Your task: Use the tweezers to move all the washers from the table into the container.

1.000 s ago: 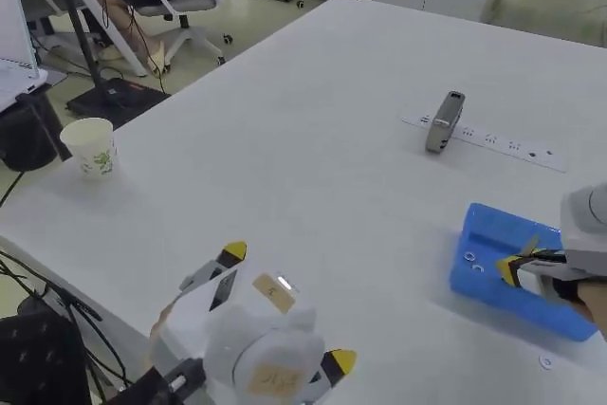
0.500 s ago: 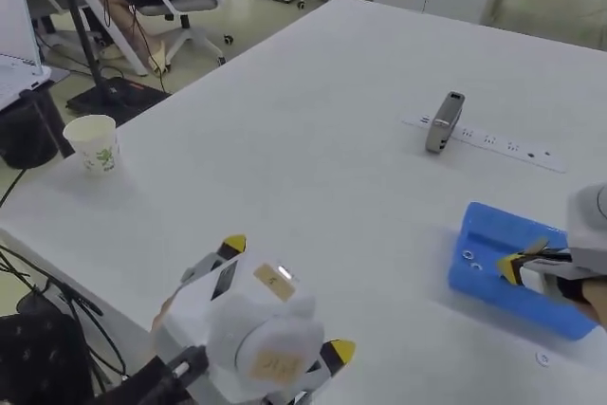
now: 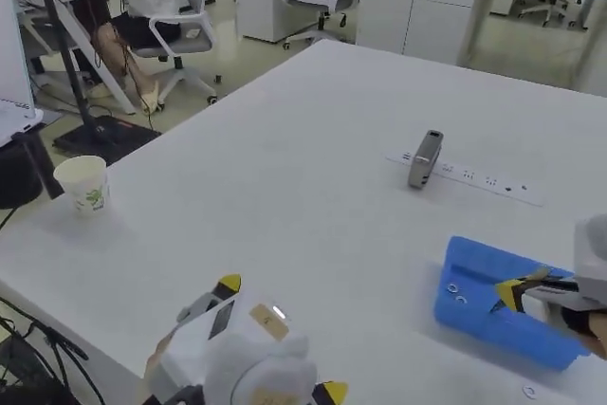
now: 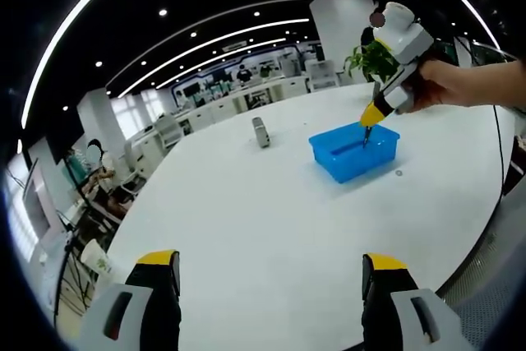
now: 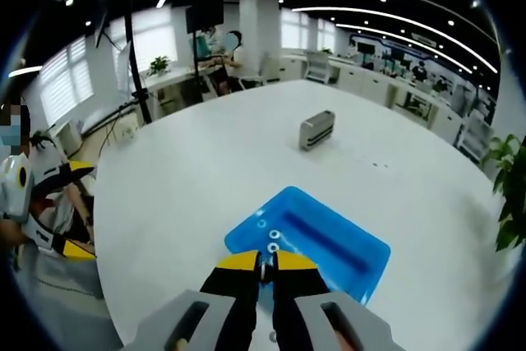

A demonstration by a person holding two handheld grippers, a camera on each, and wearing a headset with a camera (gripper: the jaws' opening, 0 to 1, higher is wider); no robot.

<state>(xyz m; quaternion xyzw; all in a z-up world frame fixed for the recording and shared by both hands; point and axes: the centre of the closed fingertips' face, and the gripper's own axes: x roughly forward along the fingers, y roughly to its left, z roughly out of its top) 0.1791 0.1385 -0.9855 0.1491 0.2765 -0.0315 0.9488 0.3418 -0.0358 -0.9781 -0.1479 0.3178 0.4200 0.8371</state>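
The blue container sits at the table's right, with two or three small washers at its left end. My right gripper hovers over it, shut on the tweezers, whose tips point down into the container. From the right gripper view, the tweezers sit between the closed yellow jaws above the container and washers. One washer lies on the table in front of the container. My left gripper is open over the near table edge, holding nothing.
A grey device stands on a white power strip behind the container. A paper cup is at the table's left corner. Office chairs and a seated person are beyond the table.
The head camera has tilted up, so everything sits lower in view. The right gripper stays over the container with the tweezers. The left gripper has barely moved.
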